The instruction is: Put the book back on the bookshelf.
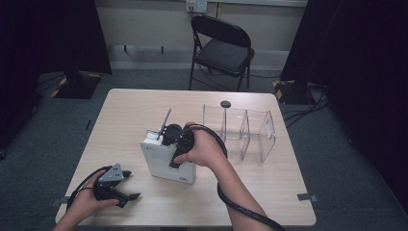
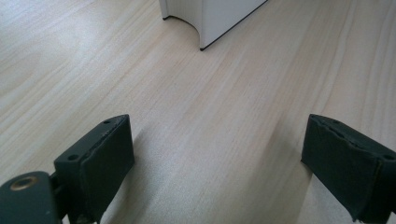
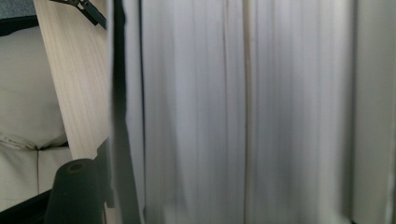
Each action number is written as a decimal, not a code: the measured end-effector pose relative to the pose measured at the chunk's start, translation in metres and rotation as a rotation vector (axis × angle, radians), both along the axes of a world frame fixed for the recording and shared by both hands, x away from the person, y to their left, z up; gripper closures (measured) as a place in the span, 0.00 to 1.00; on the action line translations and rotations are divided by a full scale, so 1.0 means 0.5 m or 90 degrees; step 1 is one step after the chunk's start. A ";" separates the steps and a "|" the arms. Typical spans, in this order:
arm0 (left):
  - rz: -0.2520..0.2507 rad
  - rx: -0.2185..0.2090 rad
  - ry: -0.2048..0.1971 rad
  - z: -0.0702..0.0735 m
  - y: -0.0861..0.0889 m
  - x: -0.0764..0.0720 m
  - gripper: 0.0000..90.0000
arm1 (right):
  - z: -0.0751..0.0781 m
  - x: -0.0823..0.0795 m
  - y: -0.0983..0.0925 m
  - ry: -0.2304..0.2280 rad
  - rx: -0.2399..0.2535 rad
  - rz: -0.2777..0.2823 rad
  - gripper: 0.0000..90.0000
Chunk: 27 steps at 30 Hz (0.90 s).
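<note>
1. Our arms are bare to the frame's edge.
2. Our left gripper (image 1: 129,185) is black, topped by a grey three-cornered plate, with a thin black cable looping behind.
3. Its square pads (image 2: 105,158) are dark and rubbery – a brass-ringed screw hole sits beside one.
4. Our right gripper (image 1: 166,137) is black too – a thick black cable (image 1: 240,207) trails from it.

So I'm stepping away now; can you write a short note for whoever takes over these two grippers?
Left gripper: open, empty, resting on the table at the near left corner.
Right gripper: down at the top of the white box mid-table; its fingers are hidden, so the grip can't be judged.
Clear divided organiser: right of the box, compartments look empty.
Done: nothing visibly placed in the organiser.
Left: check the right gripper before you move it.
</note>
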<state>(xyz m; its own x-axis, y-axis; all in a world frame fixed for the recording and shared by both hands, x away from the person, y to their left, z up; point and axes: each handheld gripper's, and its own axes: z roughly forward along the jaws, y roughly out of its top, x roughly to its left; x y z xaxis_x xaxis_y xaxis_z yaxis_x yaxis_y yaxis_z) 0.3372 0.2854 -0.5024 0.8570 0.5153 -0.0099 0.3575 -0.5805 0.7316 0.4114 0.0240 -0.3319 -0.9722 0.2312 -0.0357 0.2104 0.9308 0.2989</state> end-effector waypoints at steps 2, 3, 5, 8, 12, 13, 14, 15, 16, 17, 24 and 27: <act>-0.001 0.003 -0.004 0.001 0.001 0.001 0.10 | 0.000 0.001 0.000 0.001 -0.003 -0.009 0.29; -0.001 0.002 -0.003 0.000 0.000 0.000 0.10 | 0.000 0.002 0.000 -0.001 -0.004 -0.013 0.31; 0.000 -0.001 0.000 0.000 0.000 0.000 0.09 | 0.000 0.005 -0.002 0.001 0.004 -0.011 0.32; -0.001 0.000 0.000 0.000 0.000 0.000 0.09 | 0.000 0.004 0.001 0.006 -0.010 -0.014 0.33; -0.001 -0.001 0.002 -0.001 -0.001 0.000 0.09 | 0.000 0.001 0.008 -0.003 -0.034 -0.024 0.32; -0.002 -0.001 0.002 0.000 -0.001 0.001 0.09 | 0.000 0.001 0.008 -0.002 -0.034 -0.023 0.31; -0.001 0.000 0.002 -0.001 -0.001 0.001 0.09 | 0.000 -0.001 0.008 -0.001 -0.033 -0.022 0.30; -0.001 -0.001 0.002 -0.001 -0.002 0.001 0.09 | -0.001 -0.002 0.007 0.004 -0.025 -0.022 0.29; -0.001 -0.001 0.001 -0.001 -0.002 0.001 0.08 | -0.001 -0.003 0.006 0.005 -0.015 -0.025 0.31; -0.001 0.000 0.001 -0.001 -0.002 0.001 0.08 | -0.001 -0.003 0.006 0.002 -0.010 -0.021 0.33; 0.000 0.004 -0.002 0.000 -0.002 0.001 0.08 | -0.001 -0.005 0.007 0.002 -0.017 -0.026 0.38; 0.000 0.004 -0.003 0.000 -0.002 0.001 0.08 | 0.000 -0.007 0.010 -0.001 -0.036 -0.017 0.41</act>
